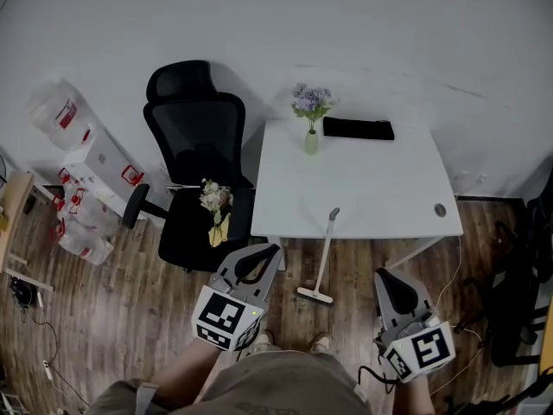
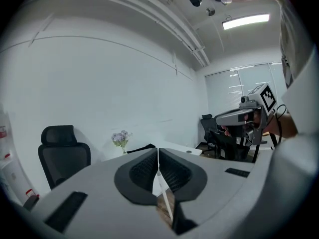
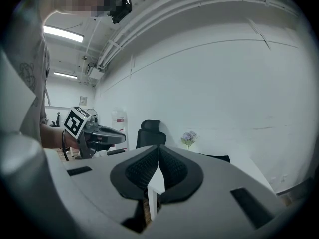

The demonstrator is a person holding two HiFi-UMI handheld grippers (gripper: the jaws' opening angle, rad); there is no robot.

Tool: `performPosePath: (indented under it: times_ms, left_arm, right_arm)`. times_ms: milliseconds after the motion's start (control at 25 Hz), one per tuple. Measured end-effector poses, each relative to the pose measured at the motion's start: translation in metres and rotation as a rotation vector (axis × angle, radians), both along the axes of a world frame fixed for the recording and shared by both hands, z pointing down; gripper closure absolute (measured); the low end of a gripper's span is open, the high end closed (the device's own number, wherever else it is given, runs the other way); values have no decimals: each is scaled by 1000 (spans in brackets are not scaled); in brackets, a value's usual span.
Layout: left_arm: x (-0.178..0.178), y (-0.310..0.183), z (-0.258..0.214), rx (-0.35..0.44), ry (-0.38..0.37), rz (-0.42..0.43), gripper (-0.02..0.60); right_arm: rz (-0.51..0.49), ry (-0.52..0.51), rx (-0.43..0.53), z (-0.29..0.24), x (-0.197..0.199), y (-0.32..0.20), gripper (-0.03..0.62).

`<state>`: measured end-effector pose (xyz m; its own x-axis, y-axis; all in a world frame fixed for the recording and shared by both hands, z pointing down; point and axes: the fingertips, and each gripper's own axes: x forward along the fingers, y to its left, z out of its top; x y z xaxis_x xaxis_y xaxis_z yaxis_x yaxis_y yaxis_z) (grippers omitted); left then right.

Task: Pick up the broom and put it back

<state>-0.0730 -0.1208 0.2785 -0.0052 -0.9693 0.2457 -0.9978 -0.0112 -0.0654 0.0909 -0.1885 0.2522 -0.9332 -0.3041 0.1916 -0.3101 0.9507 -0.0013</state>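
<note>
Against the front edge of the white tabletop point(image 1: 371, 188) leans the broom point(image 1: 324, 258). Its head sits on the wood floor point(image 1: 346, 271) and the handle top rests at the tabletop rim. The long axis runs near upright and tilts slightly away from the person.

The left gripper point(image 1: 275, 250) is low at the left of the broom and the right gripper point(image 1: 381, 273) is low at its right, so the broom stands between them and a bit ahead. Both are clear of it, touching nothing. Left gripper fingers point(image 2: 149, 168) are pressed together with nothing held. Right gripper fingers point(image 3: 169, 167) are likewise closed and empty.

In the left gripper view the broom handle point(image 2: 165, 200) shows below the closed fingers, almost on their line and slightly right. The right gripper view shows only a white table leg point(image 3: 151, 203) there, no broom. The left gripper looks slightly nearer and better lined up, though the margin is small.

A black chair point(image 1: 199, 137) stands left of the tabletop, and a flower vase point(image 1: 311, 119) stands at its back edge.

The stage is ambiguous. A leaning broom with both grippers empty fits a broom waiting to be grabbed, and equally one already set back in its spot and let go. Any grasp on the handle would need the fingers spread wide and brought in across the upright shaft.
</note>
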Motion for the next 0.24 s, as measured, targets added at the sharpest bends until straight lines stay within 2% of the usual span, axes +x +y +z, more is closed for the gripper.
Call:
performPosePath:
  times_ms: [240]
  left_arm:
    - [-2, 1, 4, -10, -3, -2, 559]
  right_arm:
    - [-1, 25, 27, 3, -3, -1, 560]
